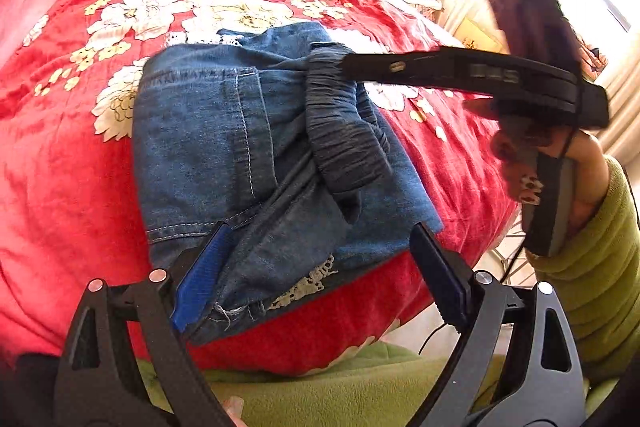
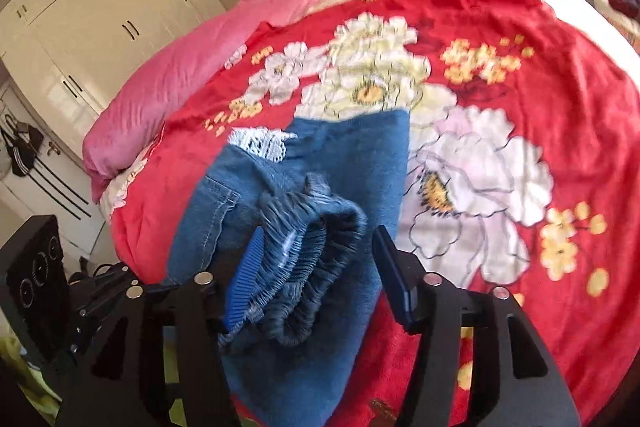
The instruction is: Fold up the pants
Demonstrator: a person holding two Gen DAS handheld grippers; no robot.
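A red floral blanket [image 1: 60, 155] fills both views; no legible writing shows anywhere. On it, centre frame, lie the folded blue denim pants [image 1: 224, 147], long axis running from the lower edge toward the upper middle, lace trim [image 2: 260, 143] at the far end and the gathered elastic waistband [image 2: 304, 239] nearest the right wrist camera. The right gripper [image 2: 316, 275], held by a green-sleeved hand [image 1: 560, 179], reaches in from the right, jaws parted with the waistband loose between them. The left gripper [image 1: 320, 267] spreads wide over the near hem, gripping nothing.
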